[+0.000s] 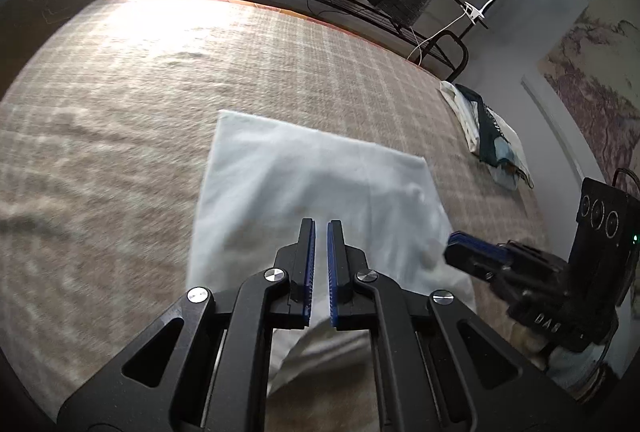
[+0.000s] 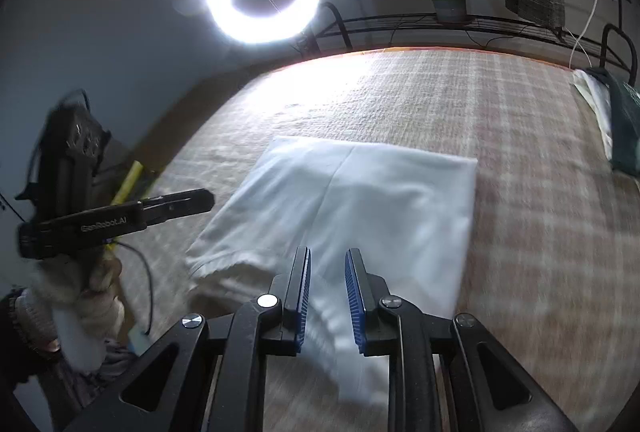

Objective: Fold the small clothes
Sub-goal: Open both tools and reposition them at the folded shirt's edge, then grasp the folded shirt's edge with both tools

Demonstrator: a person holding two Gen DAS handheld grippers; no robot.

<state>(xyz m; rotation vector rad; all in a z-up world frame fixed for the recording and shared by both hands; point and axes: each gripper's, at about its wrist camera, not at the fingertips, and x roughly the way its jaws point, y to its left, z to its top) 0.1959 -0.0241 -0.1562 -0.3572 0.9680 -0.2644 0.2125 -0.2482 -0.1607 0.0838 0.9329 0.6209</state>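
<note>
On the bed's plaid blanket (image 2: 520,191) lies the white garment (image 2: 380,199), partly folded; left hand-held gripper (image 1: 321,228) closed and empty, right hand-held gripper (image 2: 327,256) parted, empty: next, regrasp the near edge evenly

A white, soft cotton garment (image 1: 316,187) lies spread flat on the beige plaid bedcover (image 1: 120,103), folded into a rough rectangle. Its far edge is straight and crisp, with two squared corners well ahead of the left gripper (image 1: 321,228). A faint vertical seam or crease runs down its middle in the right wrist view. The near part of the cloth runs beneath the tips of the right gripper (image 2: 327,256), where it blurs. Its near left corner looks rumpled, with a rolled hem lifted slightly off the cover. The rest of the surface is smooth and lies level.
</note>
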